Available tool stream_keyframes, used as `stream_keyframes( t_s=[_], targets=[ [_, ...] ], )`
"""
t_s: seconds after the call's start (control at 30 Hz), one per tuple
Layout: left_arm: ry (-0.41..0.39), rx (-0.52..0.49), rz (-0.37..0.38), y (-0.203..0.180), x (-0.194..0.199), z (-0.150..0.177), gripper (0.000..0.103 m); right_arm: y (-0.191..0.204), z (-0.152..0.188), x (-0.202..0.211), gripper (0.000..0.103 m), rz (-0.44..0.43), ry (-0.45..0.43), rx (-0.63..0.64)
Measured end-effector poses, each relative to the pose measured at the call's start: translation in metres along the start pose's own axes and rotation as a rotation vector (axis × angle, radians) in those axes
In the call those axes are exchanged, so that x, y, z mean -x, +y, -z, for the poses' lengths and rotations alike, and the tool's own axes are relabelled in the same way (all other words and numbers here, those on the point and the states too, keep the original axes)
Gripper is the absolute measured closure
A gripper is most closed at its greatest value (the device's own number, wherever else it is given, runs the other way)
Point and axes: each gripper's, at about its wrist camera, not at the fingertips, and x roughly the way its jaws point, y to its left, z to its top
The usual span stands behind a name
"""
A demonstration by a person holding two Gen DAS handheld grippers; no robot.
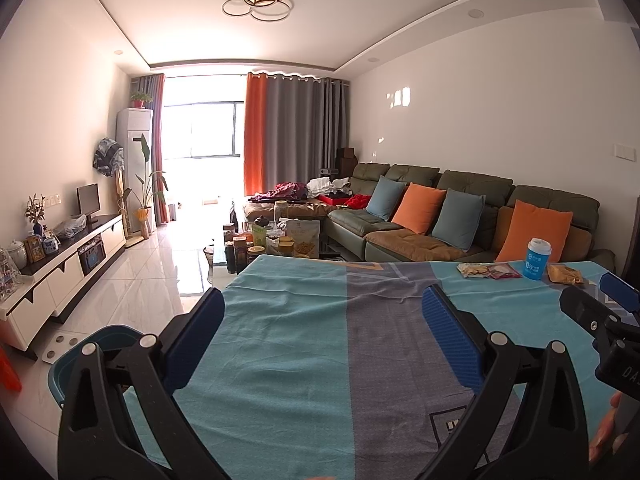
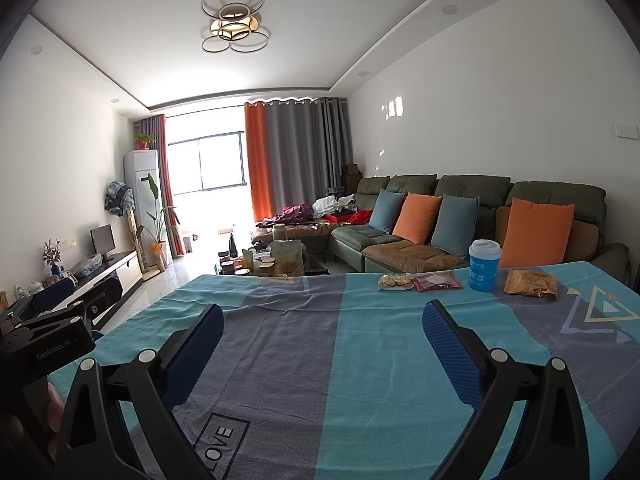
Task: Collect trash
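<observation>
In the left wrist view, the left gripper (image 1: 322, 312) is seen at the bottom of the frame with its blue-padded fingers (image 1: 450, 338) spread wide and nothing held between them. Below it a table covered by a turquoise and grey-blue cloth (image 1: 304, 344) is spread. At the far right edge of the table a row of trash is laid out: a pale snack packet (image 1: 472, 270), a dark red wrapper (image 1: 505, 271) just beside it, a blue paper cup (image 1: 537, 259) standing upright, and a yellow-brown bag (image 1: 565, 274) at the far right. Part of the right gripper (image 1: 618, 294) is caught at the right edge of the frame. A teal bin (image 1: 80, 356) is seen at the lower left, beside the table.

In the right wrist view, the right gripper (image 2: 323, 318) is likewise shown wide open and empty, low in the frame. The same four items are found in the upper right of the cloth (image 2: 360, 360): snack packet (image 2: 396, 282), red wrapper (image 2: 437, 281), cup (image 2: 484, 265), yellow-brown bag (image 2: 530, 283). All lie well apart from the fingers. The body of the left gripper (image 2: 56, 340) is visible at the left edge.
</observation>
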Motion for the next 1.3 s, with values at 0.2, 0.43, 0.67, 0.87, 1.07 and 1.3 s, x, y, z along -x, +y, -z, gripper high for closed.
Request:
stream_keyframes(
  t_s=[0.2, 0.43, 0.67, 0.87, 1.07, 1.3],
  targets=[
    [0.000, -0.001, -0.001, 0.000, 0.000, 0.000, 0.006, 0.000, 0.000, 0.000, 0.007, -0.001, -0.003, -0.001],
    [0.001, 0.001, -0.001, 0.000, -0.001, 0.000, 0.006, 0.000, 0.001, 0.002, 0.007, 0.000, -0.005, -0.001],
    [0.003, 0.000, -0.003, 0.000, -0.003, -0.001, 0.006, 0.000, 0.002, 0.003, 0.007, 0.001, -0.002, -0.004],
    [-0.004, -0.004, -0.009, -0.001, -0.002, -0.001, 0.006, 0.001, 0.002, 0.004, 0.007, 0.004, -0.004, -0.003],
    [-0.013, -0.015, -0.005, -0.004, -0.002, -0.002, 0.006, 0.001, 0.002, 0.004, 0.007, 0.004, -0.004, -0.005],
    [0.025, -0.018, 0.010, -0.008, -0.009, -0.001, 0.006, 0.000, 0.002, 0.004, 0.007, 0.009, 0.001, -0.008]
  ],
)
